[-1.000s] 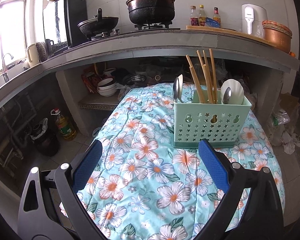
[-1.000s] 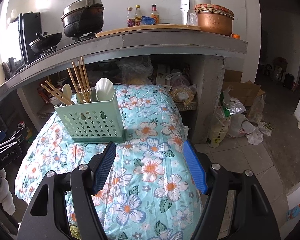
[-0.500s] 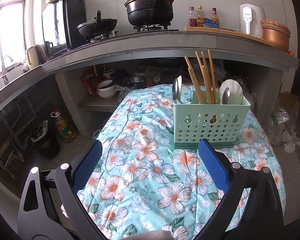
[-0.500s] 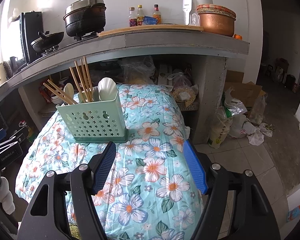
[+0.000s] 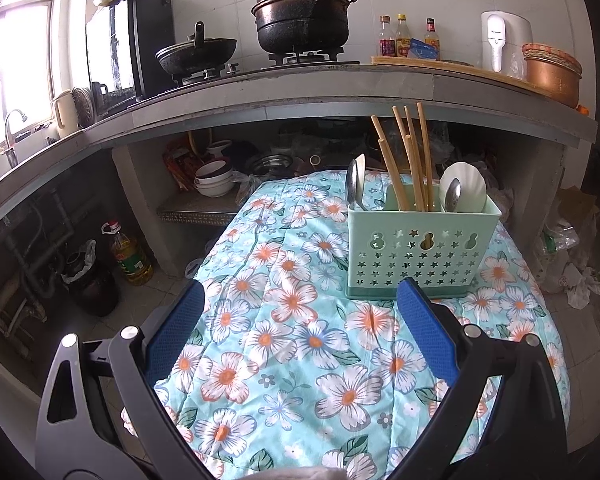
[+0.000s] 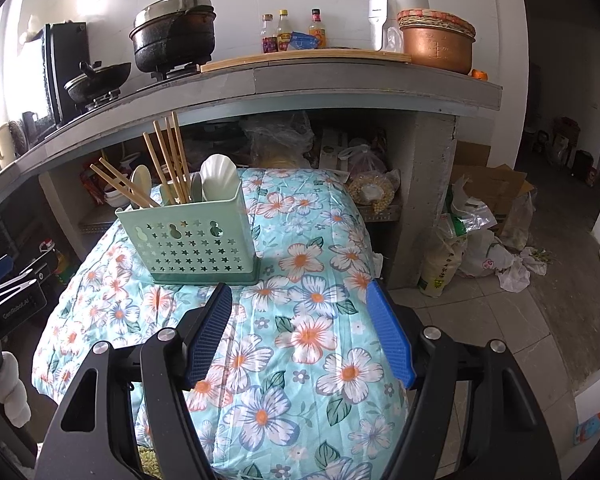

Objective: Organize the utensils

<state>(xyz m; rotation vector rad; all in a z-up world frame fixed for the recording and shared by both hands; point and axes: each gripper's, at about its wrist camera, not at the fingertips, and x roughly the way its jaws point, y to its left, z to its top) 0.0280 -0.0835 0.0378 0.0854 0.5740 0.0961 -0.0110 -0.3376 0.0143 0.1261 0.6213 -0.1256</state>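
Note:
A mint green utensil caddy (image 5: 420, 248) with star cut-outs stands on the floral tablecloth (image 5: 292, 320). It holds wooden chopsticks (image 5: 410, 160), metal spoons (image 5: 354, 186) and a white spoon (image 5: 464, 190). It also shows in the right wrist view (image 6: 192, 242), with chopsticks (image 6: 168, 160) and a white spoon (image 6: 220, 178). My left gripper (image 5: 300, 296) is open and empty, short of the caddy and to its left. My right gripper (image 6: 300, 294) is open and empty, in front of the caddy and to its right.
A concrete counter (image 5: 300, 88) behind the table carries a black pot (image 5: 304, 20), a wok (image 5: 196, 54), bottles (image 5: 408, 38) and a copper pot (image 5: 552, 76). Bowls (image 5: 214, 180) sit under it. An oil bottle (image 5: 130, 254) stands on the floor at left, bags (image 6: 480, 244) at right.
Both views have drifted slightly; the caddy sits a little lower and closer in the frames. Both grippers stay open and empty.

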